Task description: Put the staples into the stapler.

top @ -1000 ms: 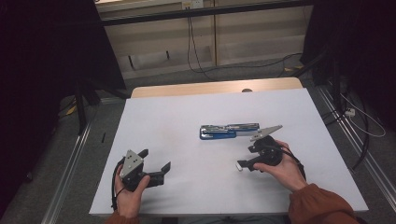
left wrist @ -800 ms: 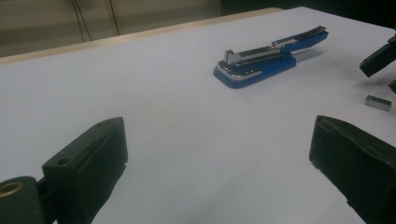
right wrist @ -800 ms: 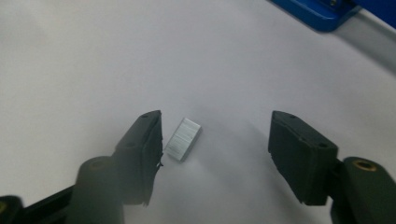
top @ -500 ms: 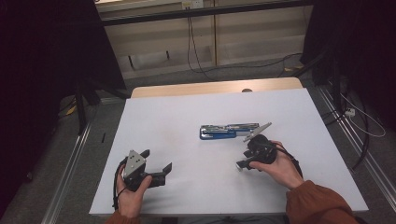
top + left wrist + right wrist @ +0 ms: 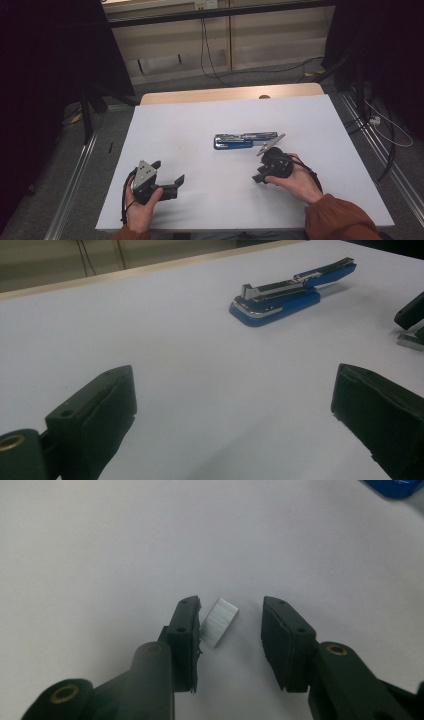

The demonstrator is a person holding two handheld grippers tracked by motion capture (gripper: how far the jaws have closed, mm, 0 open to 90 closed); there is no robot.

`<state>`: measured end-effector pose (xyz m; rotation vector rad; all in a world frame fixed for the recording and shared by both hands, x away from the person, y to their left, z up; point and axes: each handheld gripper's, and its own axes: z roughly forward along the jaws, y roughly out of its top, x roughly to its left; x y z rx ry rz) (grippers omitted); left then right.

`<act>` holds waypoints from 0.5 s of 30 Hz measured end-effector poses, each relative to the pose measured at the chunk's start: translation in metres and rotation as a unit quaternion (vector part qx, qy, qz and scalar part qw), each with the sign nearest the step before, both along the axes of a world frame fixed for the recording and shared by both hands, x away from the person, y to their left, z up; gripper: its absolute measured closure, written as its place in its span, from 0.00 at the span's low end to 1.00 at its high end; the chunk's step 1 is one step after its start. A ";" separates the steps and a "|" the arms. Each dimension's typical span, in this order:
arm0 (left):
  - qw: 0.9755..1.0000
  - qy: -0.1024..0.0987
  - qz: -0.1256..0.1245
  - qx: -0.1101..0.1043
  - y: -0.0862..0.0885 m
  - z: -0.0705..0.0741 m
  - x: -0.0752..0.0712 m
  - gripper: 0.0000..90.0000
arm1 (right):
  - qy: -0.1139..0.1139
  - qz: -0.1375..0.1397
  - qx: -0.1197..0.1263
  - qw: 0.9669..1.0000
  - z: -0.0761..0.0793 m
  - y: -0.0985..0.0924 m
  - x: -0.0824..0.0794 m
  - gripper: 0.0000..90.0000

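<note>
Staples (image 5: 218, 621), a small silver strip of them, lie flat on the white worktop (image 5: 200, 125) between the two black jaws of the right tongs (image 5: 227, 635). The left jaw's pad is touching or just beside the strip's edge; the right jaw stands apart from it, so the strip is not clamped. These jaws have just been closing around the strip. In the high view the right tongs (image 5: 260, 176) sit at the near right of the worktop, held in the person's right hand (image 5: 300, 182), pointing down and leftward. A blue stapler (image 5: 245, 141), swung open into a long line, lies at mid-worktop just beyond that hand. The left tongs (image 5: 170, 176) rest at the near left, well apart from the stapler, with jaws spread wide and nothing between them. From the left gripper view the stapler (image 5: 292, 292) lies far ahead and to the right.
</note>
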<state>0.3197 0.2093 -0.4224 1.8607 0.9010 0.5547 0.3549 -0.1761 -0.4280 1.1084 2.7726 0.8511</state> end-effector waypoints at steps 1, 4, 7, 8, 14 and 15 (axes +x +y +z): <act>1.000 -0.001 0.000 0.001 0.000 0.000 0.000 0.05 | 0.001 0.002 -0.001 1.000 0.000 0.001 0.000 0.66; 1.000 -0.001 0.000 0.000 0.000 0.000 0.000 0.05 | 0.002 0.004 -0.005 1.000 -0.002 0.003 0.000 0.67; 1.000 0.000 0.000 -0.001 0.000 0.000 0.000 0.05 | 0.005 0.004 -0.008 1.000 -0.004 0.004 0.000 0.68; 1.000 0.000 0.000 0.000 0.000 0.000 0.000 0.05 | 0.004 0.005 -0.009 1.000 -0.003 0.004 0.000 0.69; 1.000 -0.001 -0.001 -0.001 0.000 0.000 0.000 0.05 | 0.002 0.010 -0.011 1.000 -0.004 0.005 0.000 0.76; 1.000 -0.001 -0.001 0.000 0.000 0.000 0.000 0.05 | 0.002 0.011 -0.012 1.000 -0.004 0.005 0.000 0.76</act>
